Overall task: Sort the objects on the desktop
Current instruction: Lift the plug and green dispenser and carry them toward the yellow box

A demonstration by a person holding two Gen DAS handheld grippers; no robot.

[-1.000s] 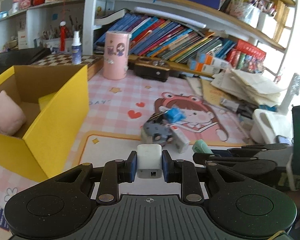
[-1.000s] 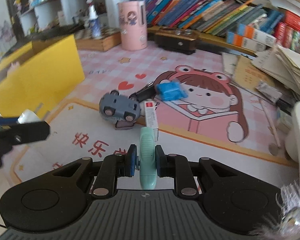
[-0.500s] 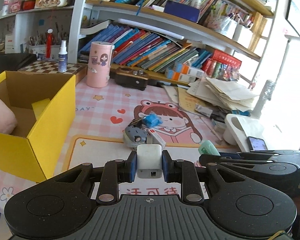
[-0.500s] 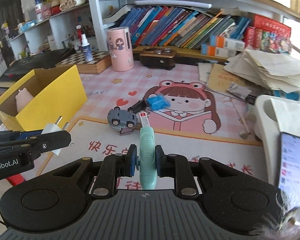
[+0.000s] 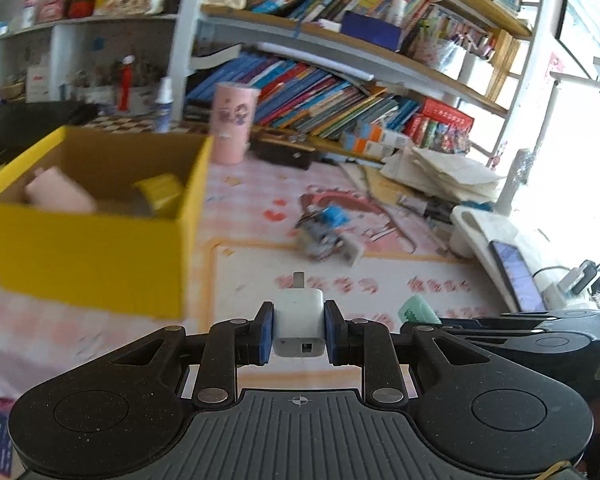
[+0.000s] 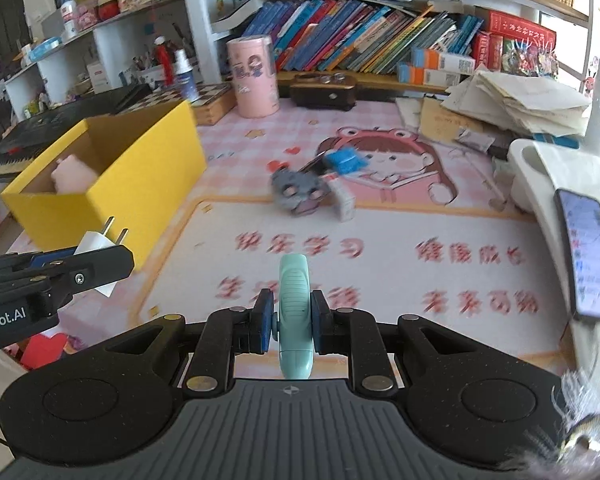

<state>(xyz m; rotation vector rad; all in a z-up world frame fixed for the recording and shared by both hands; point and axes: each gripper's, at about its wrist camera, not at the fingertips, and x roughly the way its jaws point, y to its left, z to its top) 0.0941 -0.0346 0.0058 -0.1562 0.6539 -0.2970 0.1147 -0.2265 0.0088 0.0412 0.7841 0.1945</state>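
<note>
child's study desk [image 6: 380, 280], crammed bookshelves [image 6: 360, 44], cartoon mat [image 6: 384, 160]

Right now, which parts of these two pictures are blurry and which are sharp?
Left wrist view: yellow box and desk mat smeared, white charger crisp, window side blown out. Right wrist view: mat lettering blurred, mint green object sharp.

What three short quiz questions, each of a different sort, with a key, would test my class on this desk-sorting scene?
1. True or false: the left gripper holds a white charger plug.
2. What colour is the item in the right gripper? A red, B mint green, C black.
3. Fill in: a pink soft item lies inside the ___ box.

Key: 1 true; 2 B, the mint green item; 3 yellow.
</note>
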